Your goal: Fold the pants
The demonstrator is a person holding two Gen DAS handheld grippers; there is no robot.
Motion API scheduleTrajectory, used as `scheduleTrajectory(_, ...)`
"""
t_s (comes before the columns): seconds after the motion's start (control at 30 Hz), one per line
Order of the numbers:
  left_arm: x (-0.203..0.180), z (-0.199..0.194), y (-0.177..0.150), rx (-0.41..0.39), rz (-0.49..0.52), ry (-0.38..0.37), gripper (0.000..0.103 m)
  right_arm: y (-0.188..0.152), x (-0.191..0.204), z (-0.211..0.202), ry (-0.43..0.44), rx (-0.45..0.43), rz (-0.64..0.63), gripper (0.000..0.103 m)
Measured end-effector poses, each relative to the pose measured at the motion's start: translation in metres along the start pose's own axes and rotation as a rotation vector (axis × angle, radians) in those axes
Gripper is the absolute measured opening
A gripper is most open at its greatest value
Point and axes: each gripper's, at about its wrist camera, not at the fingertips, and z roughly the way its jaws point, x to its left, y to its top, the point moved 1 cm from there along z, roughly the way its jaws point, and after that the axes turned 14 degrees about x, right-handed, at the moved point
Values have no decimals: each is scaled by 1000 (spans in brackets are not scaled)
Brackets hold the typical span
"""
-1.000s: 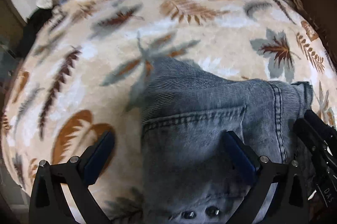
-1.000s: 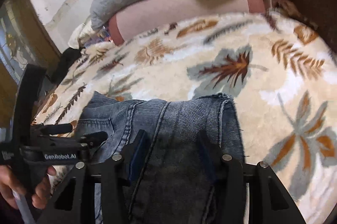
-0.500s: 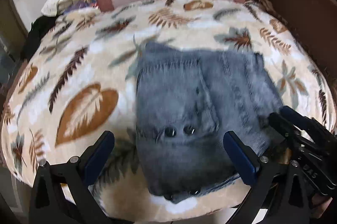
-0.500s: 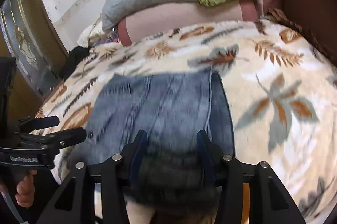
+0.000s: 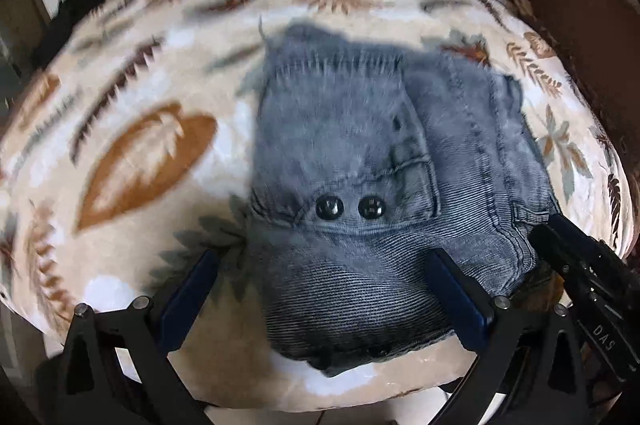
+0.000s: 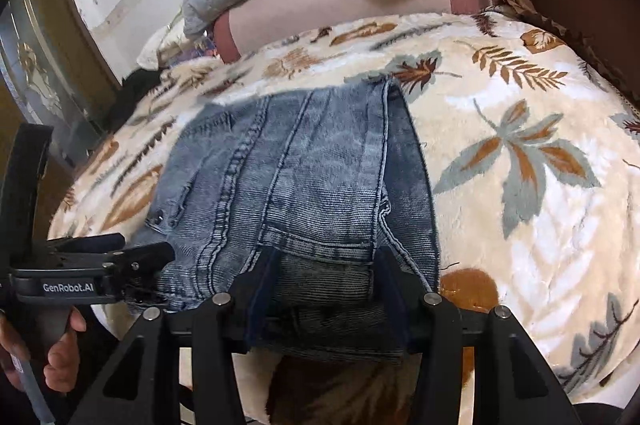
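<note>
Folded jeans at the near edge of the bed, both grippers drawn close over them.

The left gripper (image 5: pixel 320 285) has its blue fingers (image 5: pixel 188 297) spread wide and released, one over the leaf-print blanket (image 5: pixel 132 161), the other over the denim. The pants (image 5: pixel 360 185) lie as a compact folded bundle, their near end hanging slightly past the blanket's front edge. The right gripper (image 6: pixel 326 289) straddles that near end at half spread; whether it pinches the cloth I cannot tell. The folding looks nearly finished; the next move probably calls for squaring or nudging the bundle back from the edge. Open blanket lies on both sides and beyond; a brown wall bounds the right.
</note>
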Motion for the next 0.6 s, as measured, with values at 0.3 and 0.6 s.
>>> scheduleTrajectory(0.3,0,15,-9,10,22,52,103,-7,5,12,-48,28,-31,54)
scheduleTrajectory(0.6,-5,22,-15,-21,10,71,103,-9,6,17,-66,30,-45,55)
